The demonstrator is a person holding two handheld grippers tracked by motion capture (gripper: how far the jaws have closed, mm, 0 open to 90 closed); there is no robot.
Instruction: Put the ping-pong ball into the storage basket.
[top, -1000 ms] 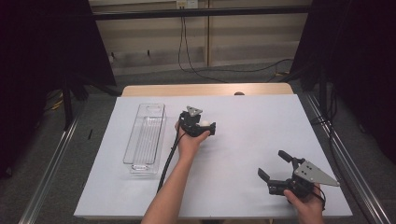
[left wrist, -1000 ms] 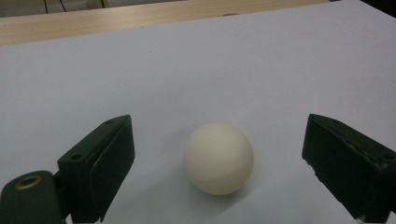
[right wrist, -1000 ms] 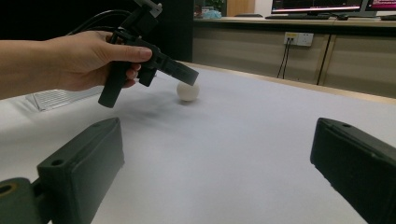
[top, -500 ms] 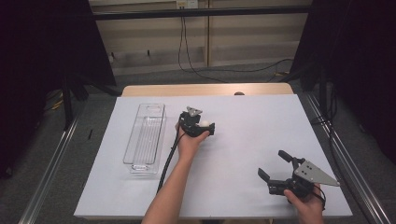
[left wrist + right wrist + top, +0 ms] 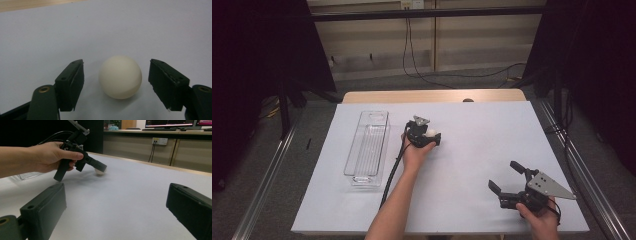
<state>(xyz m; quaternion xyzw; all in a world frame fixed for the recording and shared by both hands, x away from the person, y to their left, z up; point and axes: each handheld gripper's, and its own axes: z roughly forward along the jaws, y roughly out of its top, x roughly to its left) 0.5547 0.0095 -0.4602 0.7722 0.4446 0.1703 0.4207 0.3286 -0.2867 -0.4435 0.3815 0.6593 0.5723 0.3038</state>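
- A white ball (image 5: 120, 76) is seen in the left gripper view lying on the white table sheet (image 5: 125, 30) between the two black jaws of the left gripper (image 5: 116, 83), which stand apart with a gap on each side of the ball, neither touching it.
- From the high view, the left gripper (image 5: 428, 136) is placed near the middle of the table, just right of a clear plastic tray (image 5: 367, 147); the ball (image 5: 431, 132) is made out there as a small pale spot at the jaw tips.
- In the right gripper view, the left hand (image 5: 51, 157) is shown from the side, and the ball (image 5: 100, 171) is partly hidden behind one jaw.
- The right gripper (image 5: 507, 179) is held at the near right of the table, well apart from the ball, its jaws spread wide with nothing between them.
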